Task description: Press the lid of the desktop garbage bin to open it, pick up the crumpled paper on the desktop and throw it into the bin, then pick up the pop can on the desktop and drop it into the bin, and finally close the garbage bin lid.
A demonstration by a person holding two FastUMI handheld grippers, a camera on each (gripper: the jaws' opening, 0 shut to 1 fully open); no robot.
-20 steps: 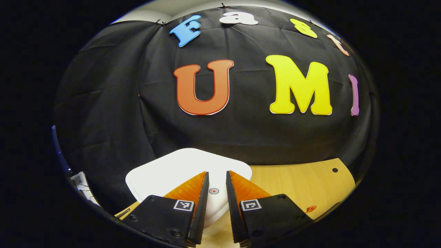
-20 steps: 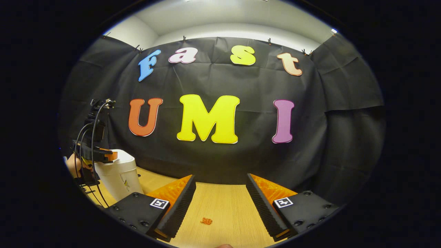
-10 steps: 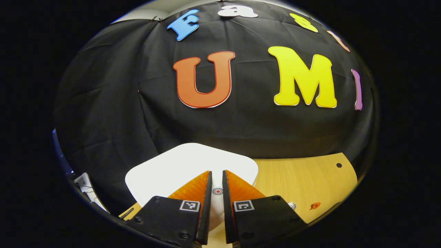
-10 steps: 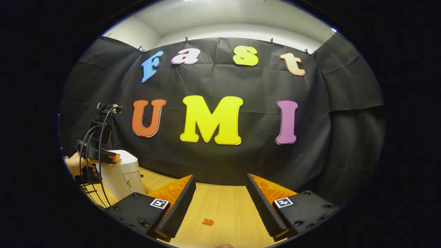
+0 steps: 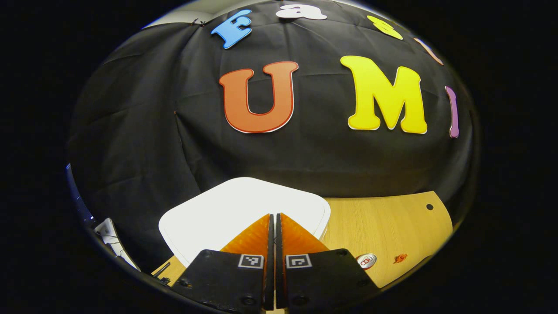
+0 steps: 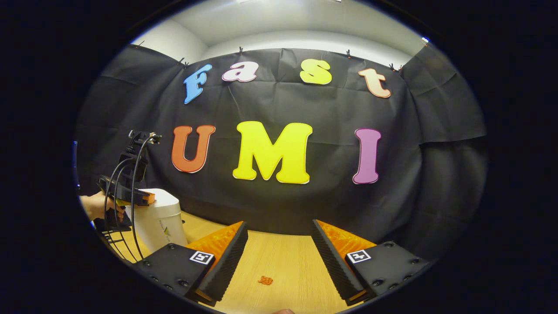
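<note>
Your left gripper [image 5: 274,218] is clenched, its two fingers nearly meeting with only a thin slit between them and nothing caught there. It sits just over the bin lid [image 5: 226,209], a white rounded-square lid that lies flat and closed, so you cannot see what is inside. Whether the fingertips [image 5: 267,222] actually touch the lid is hard to tell from this angle.

Your right gripper [image 6: 279,231] is released, its fingers spread wide apart above the bare table [image 6: 287,257], holding nothing. From the right gripper view you see the bin [image 6: 159,222] as one white tub standing upright at the table's back left, close to the black cloth. Your left gripper [image 6: 144,199] reaches over the bin's top there, cables looping down from it, and your hand [image 6: 93,205] grips its handle.

One can [image 5: 365,261] stands upright on the table to the right of the bin, its silver top with the pull tab facing up. One small orange scrap [image 5: 399,258] lies on the wood a little farther right, apart from the can. In the right gripper view that orange scrap [image 6: 265,280] lies between your open fingers, lower down, on the table.

One bin, one can, one scrap.
</note>
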